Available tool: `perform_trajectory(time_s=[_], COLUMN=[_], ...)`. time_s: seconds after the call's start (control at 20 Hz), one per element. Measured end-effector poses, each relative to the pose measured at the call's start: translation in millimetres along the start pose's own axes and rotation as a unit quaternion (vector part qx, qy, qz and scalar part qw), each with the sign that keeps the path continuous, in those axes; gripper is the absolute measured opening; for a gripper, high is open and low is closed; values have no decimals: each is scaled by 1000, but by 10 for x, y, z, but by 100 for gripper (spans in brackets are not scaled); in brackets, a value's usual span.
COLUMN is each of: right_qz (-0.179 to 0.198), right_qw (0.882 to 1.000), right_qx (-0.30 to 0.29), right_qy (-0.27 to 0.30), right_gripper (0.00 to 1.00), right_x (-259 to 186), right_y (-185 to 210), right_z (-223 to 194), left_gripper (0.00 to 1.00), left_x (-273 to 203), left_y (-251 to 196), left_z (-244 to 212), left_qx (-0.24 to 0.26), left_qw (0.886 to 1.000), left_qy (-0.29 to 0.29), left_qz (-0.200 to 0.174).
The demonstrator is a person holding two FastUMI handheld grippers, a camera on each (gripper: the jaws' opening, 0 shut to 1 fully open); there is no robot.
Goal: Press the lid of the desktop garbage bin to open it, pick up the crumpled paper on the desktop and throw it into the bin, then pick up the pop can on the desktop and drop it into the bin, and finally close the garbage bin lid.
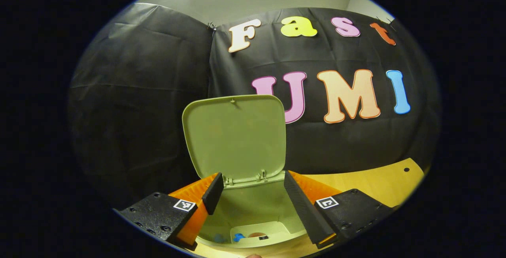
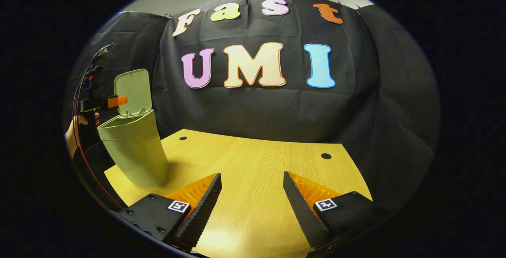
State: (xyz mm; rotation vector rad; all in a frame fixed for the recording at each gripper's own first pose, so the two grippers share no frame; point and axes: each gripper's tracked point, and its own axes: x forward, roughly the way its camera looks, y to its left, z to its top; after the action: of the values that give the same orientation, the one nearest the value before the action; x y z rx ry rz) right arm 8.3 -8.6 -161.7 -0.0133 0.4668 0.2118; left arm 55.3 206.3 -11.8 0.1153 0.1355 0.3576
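- The garbage bin (image 2: 132, 151) stands upright on the wooden table (image 2: 253, 171), at the table's left side in the right gripper view, close to the black cloth wall (image 2: 257, 108).
- It is a pale green, smooth plastic container with rounded corners, and its walls taper toward the base.
- Its lid (image 1: 235, 137) is swung up and stands nearly vertical on the hinge at the back rim; the lid is a flat, rounded-square panel with a raised edge.
- In the left gripper view the bin's mouth is open just below, and down inside lie a small blue scrap and something darker, too small to make out.
- The left gripper (image 1: 253, 191) hangs above the open bin, angled down into it, with its fingers (image 1: 306, 206) spread apart on either side of the opening and nothing between them.
- In the right gripper view that same gripper shows at the far left beside the lid, held by a hand (image 2: 79, 125) with a cable looping down from it.
- The right gripper (image 2: 253, 198) is low over the bare table, well apart from the bin, pointing toward the cloth wall.
- Its jaws stand wide and empty; the ribbed inner faces of its fingers (image 2: 201, 206) show clearly.
- The table has a light wood grain and two small dark round holes (image 2: 326, 156).
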Motion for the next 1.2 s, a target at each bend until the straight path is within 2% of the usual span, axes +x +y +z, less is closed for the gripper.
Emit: perform_trajectory(time_s=[0.05, 0.1, 0.15, 0.2, 0.25, 0.45, 0.5, 0.55, 0.6, 0.65, 0.7, 0.75, 0.8, 0.85, 0.95, 1.0, 1.1, 1.15, 1.2], right_qz=[-1, -3, -5, -9, -14, -33, -40, -46, -53, -60, -65, -70, -73, -76, -79, -80, -78, -75, -71], right_qw=[1000, 1000, 1000, 1000, 1000, 999, 999, 998, 998, 997, 997, 996, 996, 996, 996, 996, 996, 996, 997], right_qx=[2, 4, 5, 6, 8, 23, 26, 27, 30, 33, 37, 41, 43, 44, 42, 40, 39, 40, 41], right_qy=[-1, -3, -5, -8, -13, -27, -26, -25, -24, -24, -24, -24, -23, -22, -21, -19, -15, -13, -12], right_gripper=[99, 100, 99, 99, 99, 99, 99, 99, 99, 99, 99, 99, 99, 99, 99, 99, 99, 99, 99], right_x=[-5, -10, -22, -39, -54, -154, -177, -197, -227, -248, -275, -296, -311, -323, -323, -317, -297, -284, -264], right_y=[1, 1, -2, -10, -29, -97, -126, -153, -180, -203, -214, -230, -242, -240, -232, -224, -189, -163, -133], right_z=[3, 2, 11, 11, 28, 42, 9, -14, -37, -48, -56, -59, -71, -79, -97, -104, -126, -119, -131], left_gripper=[94, 99, 94, 99, 94, 94, 99, 99, 94, 94, 94, 98, 94, 99, 99, 94, 95, 99, 94], left_x=[22, 54, 73, 113, 152, 350, 414, 470, 539, 606, 689, 786, 869, 933, 1038, 1063, 1023, 968, 931], left_y=[30, 64, 91, 107, 148, 277, 314, 349, 376, 391, 394, 393, 386, 366, 325, 346, 344, 330, 320], left_z=[106, 234, 353, 473, 570, 930, 1009, 1104, 1195, 1256, 1292, 1292, 1267, 1218, 1137, 1069, 1068, 1050, 1059], left_qx=[-1, 0, 0, 0, -2, -22, -24, -27, -27, -26, -26, -26, -30, -39, -49, -48, -45, -46, -45], left_qw=[1000, 1000, 1000, 1000, 999, 998, 998, 997, 997, 997, 997, 998, 998, 999, 999, 999, 999, 999, 999], left_qy=[-7, -14, -21, -25, -31, -47, -53, -60, -64, -68, -68, -58, -46, -32, -10, 2, 3, 8, 7], left_qz=[4, 7, 9, 11, 12, 22, 26, 29, 29, 29, 28, 25, 21, 17, 6, 8, 5, 2, 0])
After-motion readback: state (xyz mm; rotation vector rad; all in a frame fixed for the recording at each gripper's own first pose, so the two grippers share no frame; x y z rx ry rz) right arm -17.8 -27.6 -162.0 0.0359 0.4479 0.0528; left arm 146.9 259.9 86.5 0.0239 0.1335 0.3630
